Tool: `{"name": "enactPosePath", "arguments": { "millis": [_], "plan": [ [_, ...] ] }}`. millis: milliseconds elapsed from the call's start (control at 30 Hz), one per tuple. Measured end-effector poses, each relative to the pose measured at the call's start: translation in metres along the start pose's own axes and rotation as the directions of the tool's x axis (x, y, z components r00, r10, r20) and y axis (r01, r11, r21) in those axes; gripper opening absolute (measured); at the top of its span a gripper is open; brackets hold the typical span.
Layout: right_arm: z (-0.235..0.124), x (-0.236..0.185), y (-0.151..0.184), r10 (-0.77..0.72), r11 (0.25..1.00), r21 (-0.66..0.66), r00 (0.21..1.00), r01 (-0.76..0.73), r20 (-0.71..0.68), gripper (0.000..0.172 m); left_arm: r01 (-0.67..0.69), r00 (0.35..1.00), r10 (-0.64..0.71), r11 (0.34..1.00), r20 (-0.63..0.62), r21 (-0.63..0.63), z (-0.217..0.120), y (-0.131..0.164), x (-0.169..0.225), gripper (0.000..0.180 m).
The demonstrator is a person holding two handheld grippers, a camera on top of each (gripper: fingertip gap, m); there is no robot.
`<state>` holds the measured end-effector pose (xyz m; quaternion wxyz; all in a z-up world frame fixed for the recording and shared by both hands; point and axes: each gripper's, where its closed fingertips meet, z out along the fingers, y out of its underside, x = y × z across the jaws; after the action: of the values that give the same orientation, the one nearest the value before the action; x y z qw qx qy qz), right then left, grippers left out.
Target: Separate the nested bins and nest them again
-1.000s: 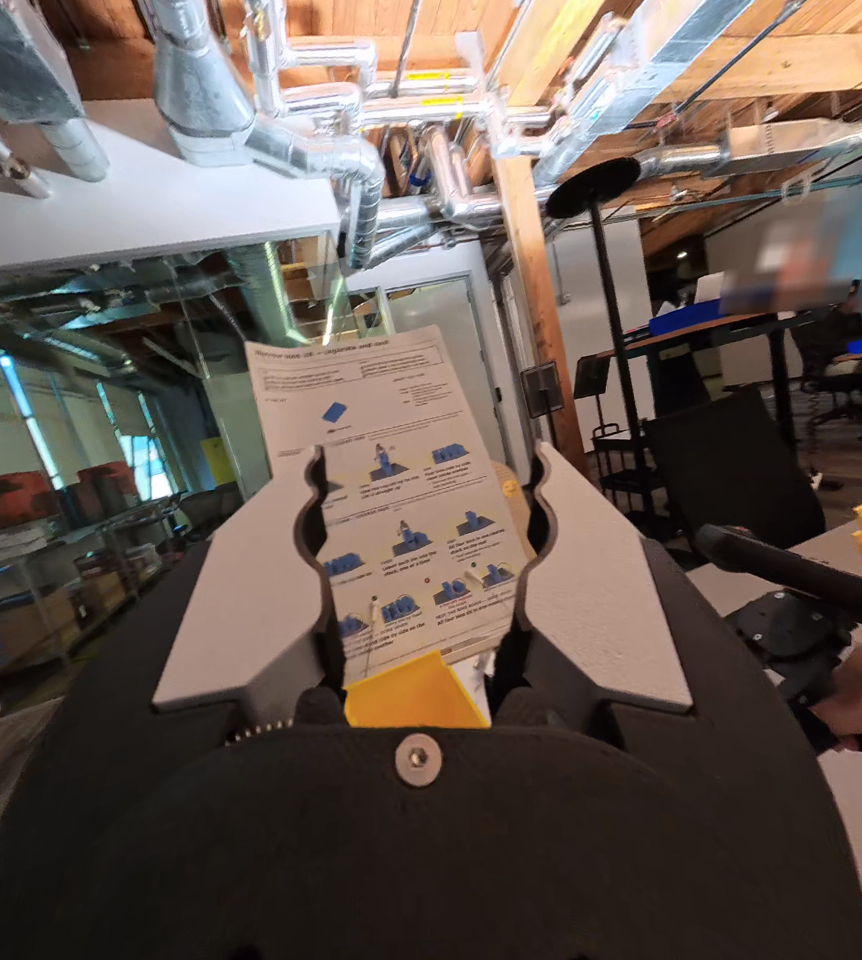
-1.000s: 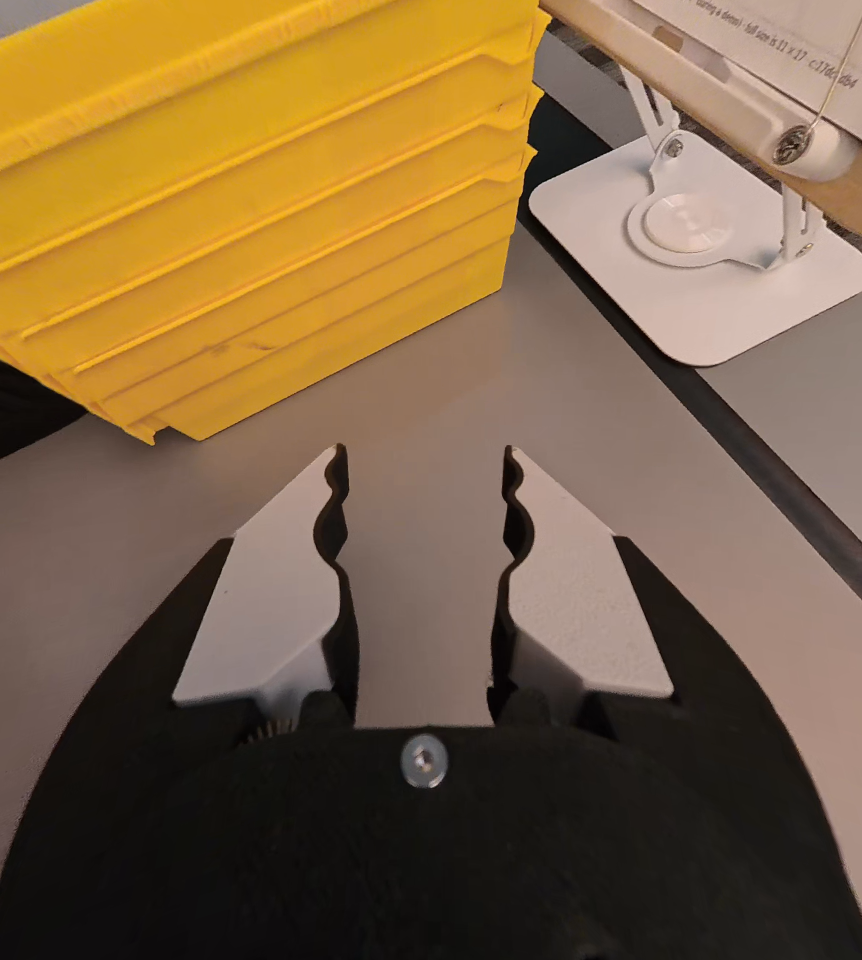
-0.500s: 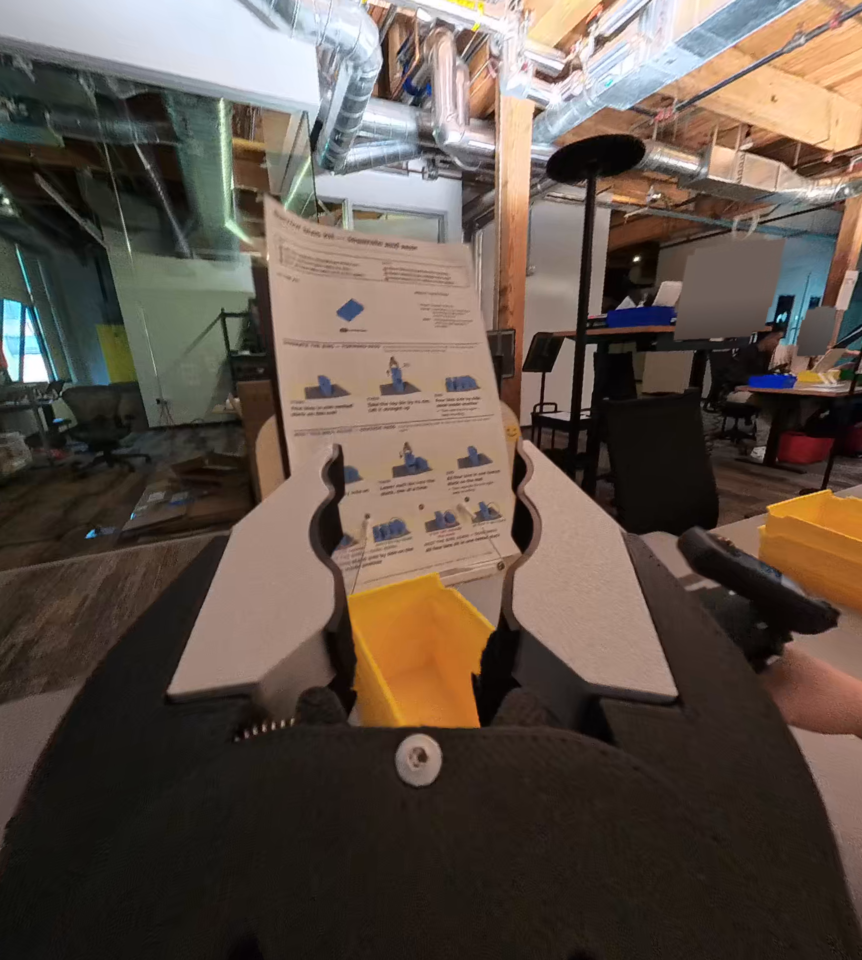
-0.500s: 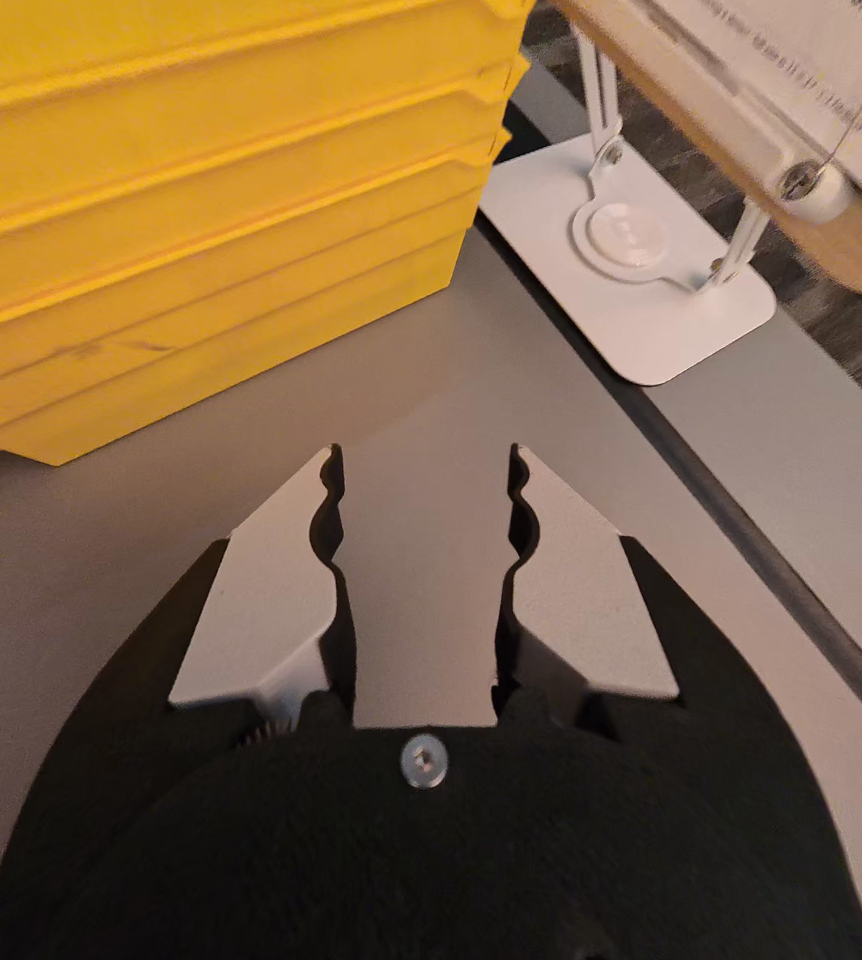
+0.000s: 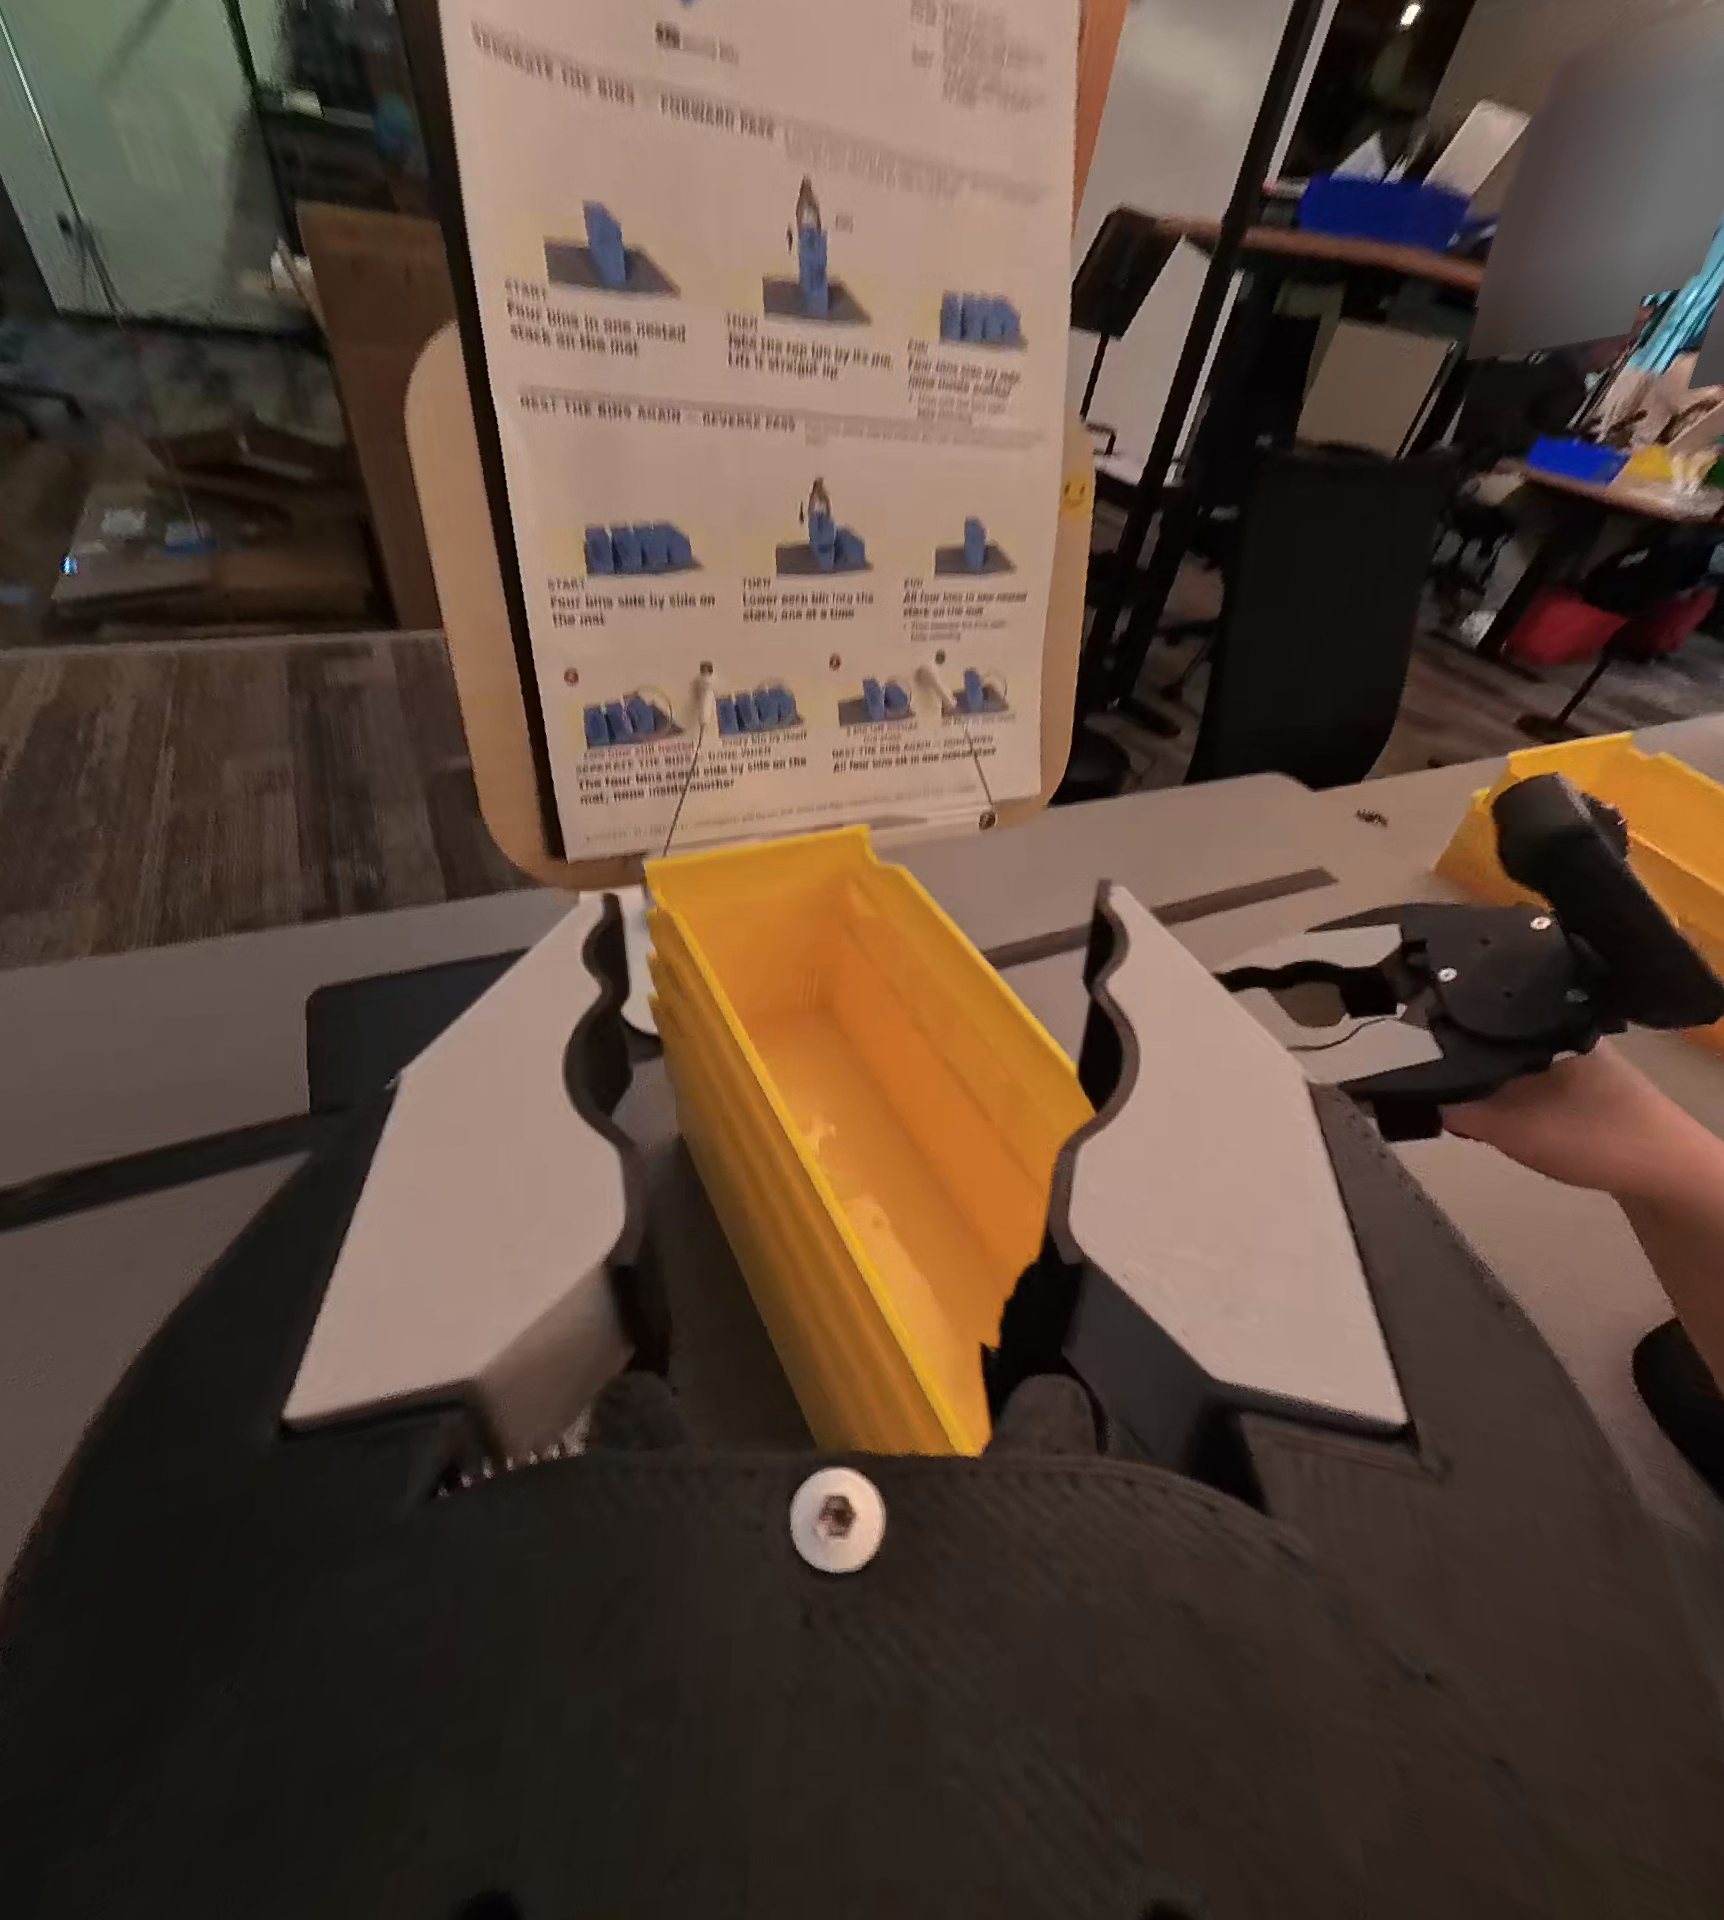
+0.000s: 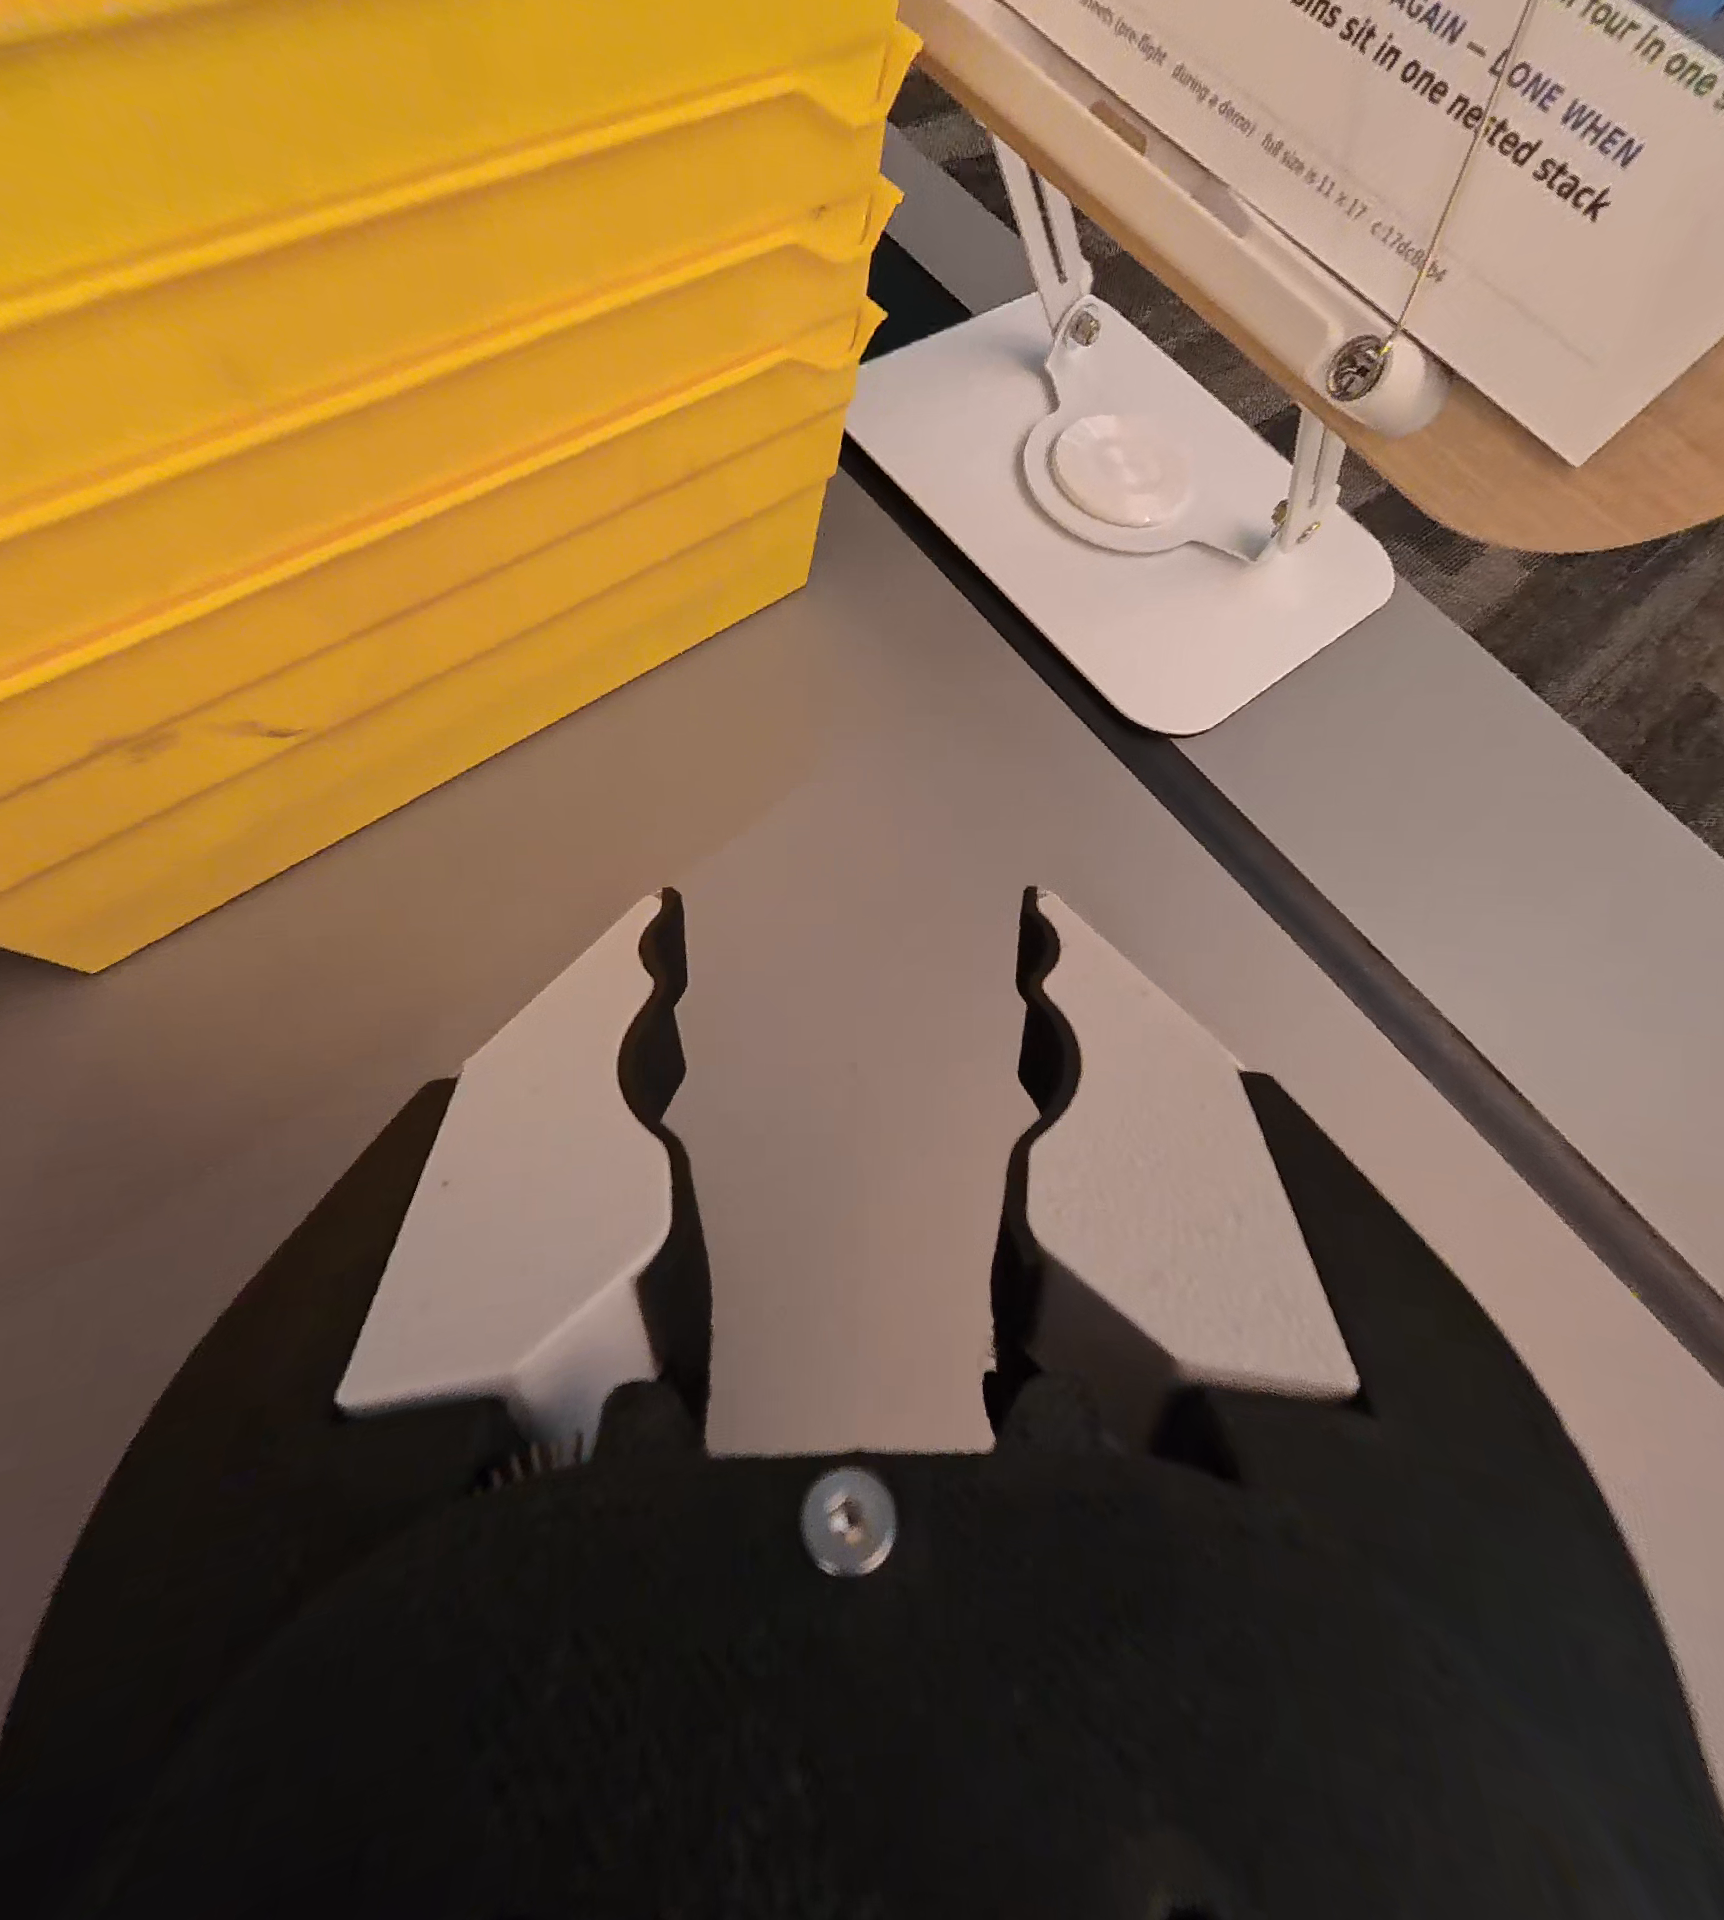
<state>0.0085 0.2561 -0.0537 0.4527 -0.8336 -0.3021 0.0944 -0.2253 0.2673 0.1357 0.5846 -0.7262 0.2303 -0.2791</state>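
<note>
Yellow nested bins (image 5: 837,1122) sit mid-tabletop (image 5: 110,1091) between your left tool's (image 5: 853,914) spread, unpressing fingers; the right tool (image 6: 847,894) hovers released just right of them. Separation looks barely begun: next, pinch the top bin's rim and lift straight.

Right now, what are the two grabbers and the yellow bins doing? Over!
Left gripper open, straddling the stack of yellow bins, not squeezing. Right gripper open, empty, over bare table beside the stack. White stand close behind; nothing blocking.
</note>
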Motion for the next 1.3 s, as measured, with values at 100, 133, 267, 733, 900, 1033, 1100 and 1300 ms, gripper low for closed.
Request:
{"name": "enactPosePath", "arguments": {
  "millis": [100,133,267,733,900,1033,1100,1300],
  "plan": [
    [-0.007,0.003,-0.003,-0.012,1.000,0.007,1.000,0.012,0.004,0.065,0.087,0.996,-0.086,0.996,0.031,-0.017,0.010,0.003,0.000,0.129],
    [-0.009,0.002,-0.004,-0.018,1.000,0.006,1.000,0.018,0.012,0.065,0.102,0.995,-0.102,0.995,0.013,0.007,0.013,0.000,0.005,0.129],
    [-0.021,0.000,-0.012,-0.014,0.999,0.039,0.999,0.012,0.049,0.065,0.076,0.996,-0.073,0.996,-0.049,0.054,0.019,-0.007,0.035,0.130],
    [-0.021,-0.015,-0.015,-0.110,0.994,0.012,0.988,0.109,0.107,0.066,-0.007,0.999,0.023,0.923,0.038,-0.385,0.060,0.072,0.065,0.126],
    [-0.021,-0.008,-0.002,-0.166,0.984,-0.053,0.982,0.171,0.085,0.066,-0.015,0.991,0.090,0.805,0.096,-0.593,0.084,0.073,0.049,0.142],
    [-0.022,-0.006,0.001,-0.142,0.987,-0.054,0.984,0.148,0.108,0.068,0.055,0.975,0.130,0.651,0.183,-0.757,0.091,0.078,0.021,0.155],
    [-0.023,-0.004,0.001,-0.116,0.991,-0.045,0.986,0.122,0.118,0.068,0.128,0.963,0.130,0.554,0.237,-0.823,0.084,0.088,0.012,0.158],
    [-0.022,-0.005,0.005,-0.106,0.992,-0.054,0.985,0.114,0.138,0.068,0.254,0.934,0.090,0.510,0.345,-0.822,0.088,0.098,0.009,0.158]
  ]
}}
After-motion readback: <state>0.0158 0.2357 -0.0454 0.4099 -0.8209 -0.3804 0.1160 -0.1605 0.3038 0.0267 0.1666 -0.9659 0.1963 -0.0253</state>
